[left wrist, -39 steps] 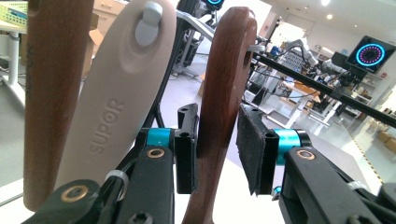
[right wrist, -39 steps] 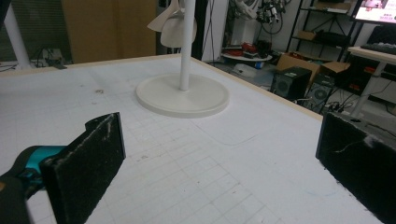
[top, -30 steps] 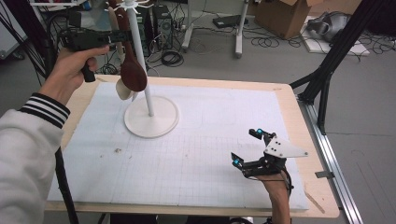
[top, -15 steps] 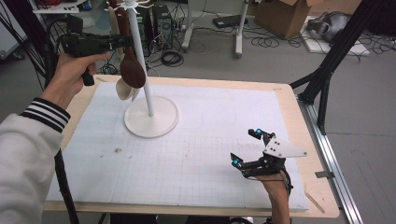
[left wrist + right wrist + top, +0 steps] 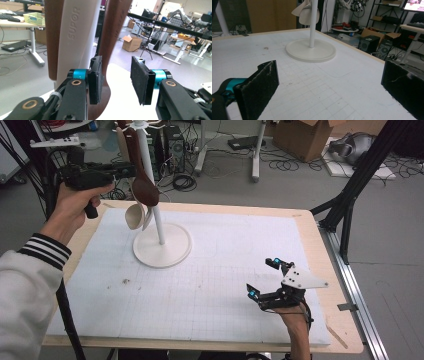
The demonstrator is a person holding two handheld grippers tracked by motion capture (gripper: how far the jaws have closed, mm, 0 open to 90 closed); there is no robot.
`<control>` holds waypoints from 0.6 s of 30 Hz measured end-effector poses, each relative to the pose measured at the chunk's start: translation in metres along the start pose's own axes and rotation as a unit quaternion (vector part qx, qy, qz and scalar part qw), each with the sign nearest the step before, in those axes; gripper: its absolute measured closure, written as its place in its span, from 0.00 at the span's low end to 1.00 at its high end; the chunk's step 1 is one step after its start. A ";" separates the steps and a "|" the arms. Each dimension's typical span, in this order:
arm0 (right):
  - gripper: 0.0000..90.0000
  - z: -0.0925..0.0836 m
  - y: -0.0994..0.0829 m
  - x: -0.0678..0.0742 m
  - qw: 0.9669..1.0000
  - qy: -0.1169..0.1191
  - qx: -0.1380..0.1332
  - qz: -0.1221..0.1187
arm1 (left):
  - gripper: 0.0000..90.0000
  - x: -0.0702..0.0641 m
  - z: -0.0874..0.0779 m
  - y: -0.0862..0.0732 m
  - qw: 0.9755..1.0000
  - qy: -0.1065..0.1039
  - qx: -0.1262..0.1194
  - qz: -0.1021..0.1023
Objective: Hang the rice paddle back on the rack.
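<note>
The left gripper (image 5: 131,169), a black two-jaw tool held in the person's left hand (image 5: 75,207), has been drawn slightly back from the white utensil stand (image 5: 161,251), away toward the left edge of the table and a little higher than it was a second earlier. Its jaws have just been opening: in the left gripper view a clear gap is seen between the two black pads (image 5: 140,80), and no pad is pressed on the dark brown wooden spoon (image 5: 142,182), whose handle is now seen just behind the left-hand pad rather than clamped between them.
</note>
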State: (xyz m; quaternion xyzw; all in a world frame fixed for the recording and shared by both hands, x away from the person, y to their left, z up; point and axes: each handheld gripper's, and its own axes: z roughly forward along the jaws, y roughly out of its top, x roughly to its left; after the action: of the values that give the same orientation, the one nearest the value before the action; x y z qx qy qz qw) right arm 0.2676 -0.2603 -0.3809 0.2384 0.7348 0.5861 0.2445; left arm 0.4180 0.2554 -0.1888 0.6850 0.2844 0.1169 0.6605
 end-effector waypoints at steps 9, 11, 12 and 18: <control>0.01 0.001 -0.001 -0.001 1.000 -0.001 0.001 0.003 | 0.64 -0.001 -0.018 -0.016 0.999 -0.007 -0.032 0.042; 0.01 0.001 -0.001 -0.002 1.000 -0.002 0.001 0.004 | 0.61 -0.003 -0.022 -0.021 0.998 -0.005 -0.023 0.055; 0.01 0.001 -0.001 -0.002 1.000 -0.002 0.000 0.002 | 0.57 -0.004 -0.024 -0.024 0.998 0.001 -0.023 0.064; 0.01 0.002 -0.001 -0.002 1.000 -0.001 0.002 0.005 | 0.34 -0.011 -0.034 -0.046 0.996 0.011 0.001 0.084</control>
State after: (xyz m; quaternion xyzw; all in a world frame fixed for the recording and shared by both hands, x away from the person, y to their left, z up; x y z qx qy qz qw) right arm 0.2700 -0.2607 -0.3822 0.2427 0.7345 0.5858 0.2418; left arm 0.3799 0.2766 -0.2278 0.7055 0.2334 0.1793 0.6447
